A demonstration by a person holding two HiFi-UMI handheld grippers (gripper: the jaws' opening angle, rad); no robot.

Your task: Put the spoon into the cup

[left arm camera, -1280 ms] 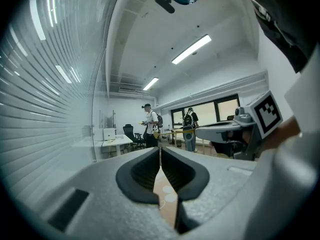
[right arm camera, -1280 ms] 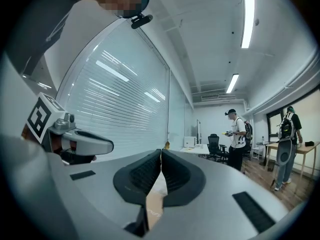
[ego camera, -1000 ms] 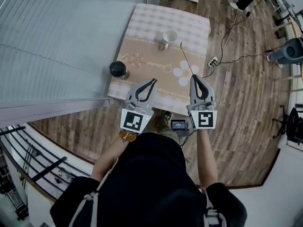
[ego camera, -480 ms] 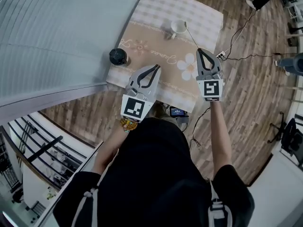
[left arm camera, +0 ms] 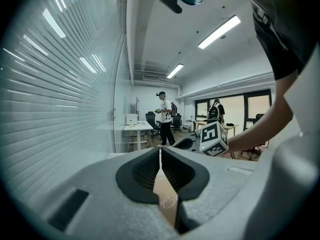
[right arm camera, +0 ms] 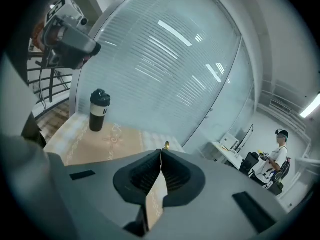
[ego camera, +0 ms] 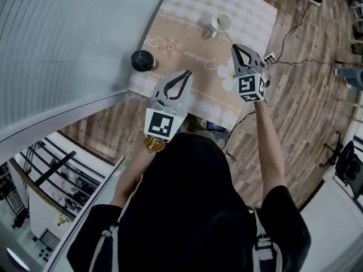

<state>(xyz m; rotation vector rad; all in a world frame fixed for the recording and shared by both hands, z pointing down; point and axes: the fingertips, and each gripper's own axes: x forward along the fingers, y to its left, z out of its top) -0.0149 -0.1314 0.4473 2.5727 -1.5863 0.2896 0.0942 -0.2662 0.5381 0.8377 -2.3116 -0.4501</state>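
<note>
A white cup (ego camera: 222, 22) stands at the far side of the table (ego camera: 187, 33), which has a beige patterned cloth. My right gripper (ego camera: 234, 47) is shut on the handle of a thin long spoon (ego camera: 226, 34). The spoon slants up from the jaws, and its far end reaches the cup's rim. In the right gripper view only the small golden spoon bowl (right arm camera: 166, 145) pokes past the closed gripper tips (right arm camera: 160, 152); the cup is hidden there. My left gripper (ego camera: 188, 72) hangs shut and holds nothing over the table's near edge, its tips (left arm camera: 160, 149) pressed together.
A black tumbler (ego camera: 142, 60) stands at the table's left edge, also seen in the right gripper view (right arm camera: 99, 110). A glass wall with blinds runs along the left. A power strip (ego camera: 267, 58) with cables lies on the wood floor to the right. People stand at distant desks (left arm camera: 165, 111).
My right gripper has carried the spoon forward across the table, so its far end now reaches the cup. The left gripper has stayed near the table's near edge.
</note>
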